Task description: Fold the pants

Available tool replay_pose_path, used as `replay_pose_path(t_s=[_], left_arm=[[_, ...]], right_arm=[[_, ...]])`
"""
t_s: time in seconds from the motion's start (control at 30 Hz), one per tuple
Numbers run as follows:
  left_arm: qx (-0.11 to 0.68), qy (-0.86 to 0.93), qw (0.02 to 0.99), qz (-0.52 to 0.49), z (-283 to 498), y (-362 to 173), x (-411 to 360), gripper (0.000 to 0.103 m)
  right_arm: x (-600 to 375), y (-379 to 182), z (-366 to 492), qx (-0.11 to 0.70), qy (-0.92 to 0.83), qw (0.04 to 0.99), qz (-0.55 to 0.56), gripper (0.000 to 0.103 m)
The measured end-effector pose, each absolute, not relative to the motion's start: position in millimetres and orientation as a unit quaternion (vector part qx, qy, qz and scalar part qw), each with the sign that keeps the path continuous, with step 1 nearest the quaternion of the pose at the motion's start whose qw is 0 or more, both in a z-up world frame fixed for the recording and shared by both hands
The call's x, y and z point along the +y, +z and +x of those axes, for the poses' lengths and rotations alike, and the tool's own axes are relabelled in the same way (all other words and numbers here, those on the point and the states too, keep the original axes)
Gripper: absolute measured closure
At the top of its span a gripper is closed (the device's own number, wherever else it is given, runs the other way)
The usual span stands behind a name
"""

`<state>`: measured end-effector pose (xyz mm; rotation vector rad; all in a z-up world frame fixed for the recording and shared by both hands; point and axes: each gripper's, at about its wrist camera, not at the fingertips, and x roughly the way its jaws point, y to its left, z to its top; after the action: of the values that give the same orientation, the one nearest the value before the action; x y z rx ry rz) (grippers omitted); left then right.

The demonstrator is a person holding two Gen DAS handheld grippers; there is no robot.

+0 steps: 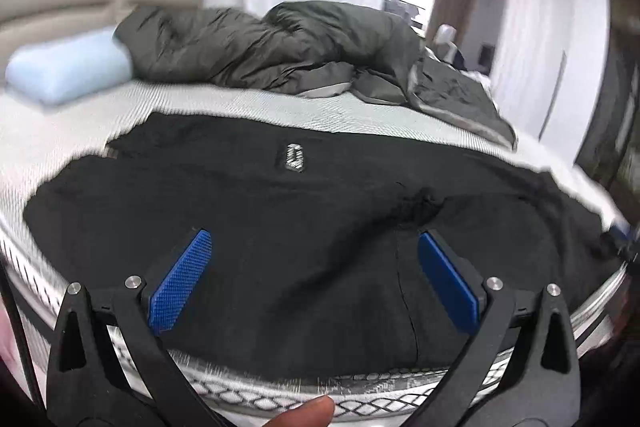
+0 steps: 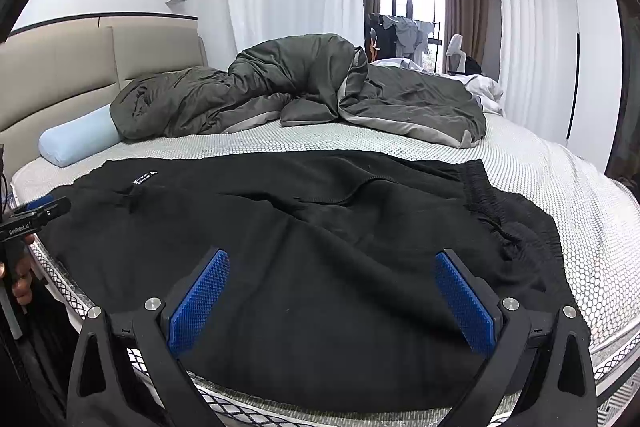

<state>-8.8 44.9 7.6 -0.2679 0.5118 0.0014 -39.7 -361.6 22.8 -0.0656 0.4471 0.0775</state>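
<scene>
Black pants (image 1: 280,227) lie spread along the near edge of the bed, with a small white logo (image 1: 295,158). In the right wrist view the pants (image 2: 320,247) show their gathered waistband (image 2: 484,195) at the right. My left gripper (image 1: 314,241) is open and empty, its blue pads just above the cloth near the bed edge. My right gripper (image 2: 332,259) is open and empty over the pants' near part. The left gripper also shows in the right wrist view (image 2: 40,209) at the far left.
A rumpled dark green duvet (image 2: 304,87) lies across the back of the mattress (image 2: 560,187). A light blue pillow (image 2: 76,141) sits by the beige headboard (image 2: 60,75). White curtains and a clothes rack (image 2: 404,31) stand behind.
</scene>
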Motion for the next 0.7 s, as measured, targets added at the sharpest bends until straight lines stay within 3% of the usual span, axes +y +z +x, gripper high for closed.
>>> replay_pose_path(t_s=[0.37, 0.7], left_arm=[[0.273, 0.118, 0.908, -0.295, -62.2, 15.6, 165.5, 0.001], [0.313, 0.104, 0.868, -0.372, -58.0, -29.5, 228.0, 0.029]], right_arm=[[-421.7, 8.4, -46.6, 0.285, -0.045, 0.95, 0.119, 0.0], [-428.1, 7.5, -46.6, 0.286, -0.034, 0.949, 0.125, 0.0]])
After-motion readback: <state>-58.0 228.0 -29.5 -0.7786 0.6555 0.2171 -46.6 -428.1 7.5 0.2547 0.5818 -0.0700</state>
